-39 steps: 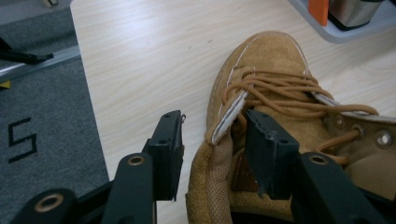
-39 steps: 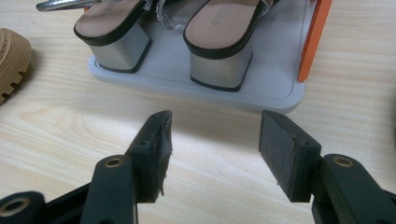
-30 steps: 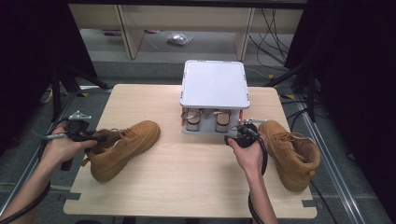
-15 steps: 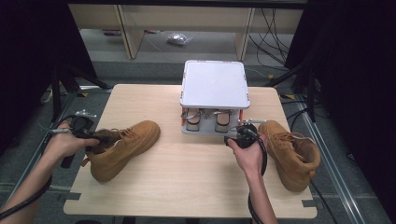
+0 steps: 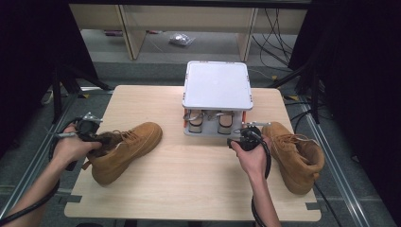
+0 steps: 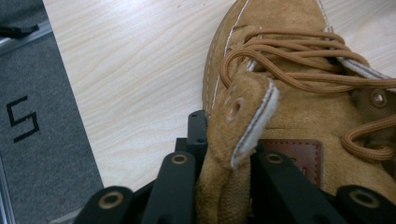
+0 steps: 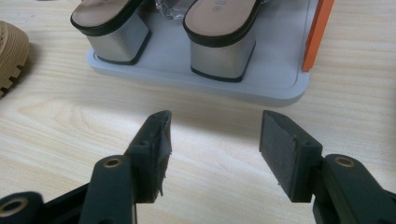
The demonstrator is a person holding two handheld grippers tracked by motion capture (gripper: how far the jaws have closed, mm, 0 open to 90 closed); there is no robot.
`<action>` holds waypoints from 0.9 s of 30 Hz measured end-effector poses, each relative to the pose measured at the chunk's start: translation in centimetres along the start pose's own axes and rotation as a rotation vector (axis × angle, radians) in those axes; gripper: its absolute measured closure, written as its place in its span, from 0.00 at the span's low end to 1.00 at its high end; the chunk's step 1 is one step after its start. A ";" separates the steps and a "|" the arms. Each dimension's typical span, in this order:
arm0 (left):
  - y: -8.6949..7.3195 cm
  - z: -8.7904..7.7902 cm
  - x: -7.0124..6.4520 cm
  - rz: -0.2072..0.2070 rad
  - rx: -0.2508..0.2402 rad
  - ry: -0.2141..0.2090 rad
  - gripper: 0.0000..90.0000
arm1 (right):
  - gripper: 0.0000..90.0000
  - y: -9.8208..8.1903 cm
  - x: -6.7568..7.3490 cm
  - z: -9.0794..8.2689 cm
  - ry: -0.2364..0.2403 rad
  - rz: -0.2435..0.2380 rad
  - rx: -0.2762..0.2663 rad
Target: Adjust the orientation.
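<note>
A tan suede lace-up boot lies on its side at the table's left. My left gripper is at its ankle end. In the left gripper view the jaws have just been closing, and both pads of the left gripper now press on the boot's collar flap. A second tan boot lies at the right. My right gripper hovers beside it, in front of the shoe rack. Seen in its own view, the right gripper is open with nothing between the pads.
The white-topped rack holds a pair of block-heeled sandals on its lower tray, with an orange post at the corner. A tan lugged sole shows at the left. Bare wood lies between the boots. Grey floor borders the table.
My left hand has shifted slightly at the boot's ankle end. The right hand, both boots and the rack have not moved.
</note>
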State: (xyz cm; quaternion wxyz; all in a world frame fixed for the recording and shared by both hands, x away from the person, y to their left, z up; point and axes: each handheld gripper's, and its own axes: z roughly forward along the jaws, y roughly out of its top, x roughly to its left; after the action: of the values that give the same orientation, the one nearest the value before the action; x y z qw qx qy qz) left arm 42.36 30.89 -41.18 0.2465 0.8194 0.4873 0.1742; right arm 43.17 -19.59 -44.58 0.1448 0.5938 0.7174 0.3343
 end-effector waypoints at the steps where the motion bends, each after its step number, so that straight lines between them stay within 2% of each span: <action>1: -0.1 -0.1 -0.1 0.007 -0.004 0.000 0.91 | 0.49 0.0 0.0 0.0 0.000 0.000 0.000; 5: -0.5 -0.4 -0.7 -0.002 -0.043 0.015 0.94 | 0.49 0.0 -0.1 0.0 0.008 -0.005 -0.007; 8: -0.7 -0.7 -1.0 -0.019 -0.075 0.008 0.94 | 0.49 0.0 -0.1 0.0 0.007 -0.005 -0.007; 9: -0.7 -0.7 -1.3 -0.027 -0.101 0.016 0.94 | 0.49 0.0 0.0 0.1 0.006 0.002 -0.009; 10: -0.6 -0.8 -1.4 -0.033 -0.105 0.008 0.94 | 0.49 0.0 -0.1 0.1 -0.011 -0.001 -0.009; 11: -0.6 -0.9 -1.5 -0.033 -0.112 0.007 0.94 | 0.49 0.1 0.2 0.1 -0.005 0.029 -0.006; 13: -0.5 -1.1 -1.7 -0.032 -0.128 0.005 0.94 | 0.49 0.1 0.1 0.1 0.001 0.024 -0.010; 14: -0.4 -1.3 -1.7 -0.032 -0.130 -0.008 0.94 | 0.50 0.0 0.5 0.0 0.004 0.069 0.000; 16: -0.3 -1.5 -1.8 -0.022 -0.125 -0.006 0.94 | 0.50 0.0 0.6 -0.1 0.002 0.077 0.009; 17: -0.3 -1.5 -1.9 -0.030 -0.145 0.002 0.94 | 0.50 0.0 0.5 0.0 0.002 0.070 0.007; 18: -0.2 -1.7 -1.9 -0.026 -0.138 0.001 0.94 | 0.50 0.0 0.3 0.0 0.004 0.054 0.002; 21: -0.2 -2.0 -1.8 -0.034 -0.152 0.008 0.95 | 0.50 -0.1 0.4 0.0 0.004 0.060 0.002; 22: -0.2 -2.4 -1.7 -0.043 -0.169 0.015 0.95 | 0.50 -0.1 0.2 0.0 0.002 0.036 -0.003; 23: -0.2 -2.4 -1.7 -0.043 -0.169 0.015 0.95 | 0.50 -0.1 0.2 0.0 0.002 0.036 -0.003; 25: -0.1 -2.8 -1.5 -0.054 -0.186 0.010 0.95 | 0.50 -0.1 0.3 0.0 0.002 0.038 -0.012; 27: 0.0 -3.1 -1.3 -0.066 -0.198 0.004 0.95 | 0.50 -0.1 0.6 -0.2 0.005 0.075 -0.001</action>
State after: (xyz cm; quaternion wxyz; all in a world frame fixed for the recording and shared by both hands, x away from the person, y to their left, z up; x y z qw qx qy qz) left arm 40.18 30.48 -38.71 0.3306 0.7743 0.4949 0.2150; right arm 42.80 -19.06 -44.34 0.1306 0.6195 0.6947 0.3414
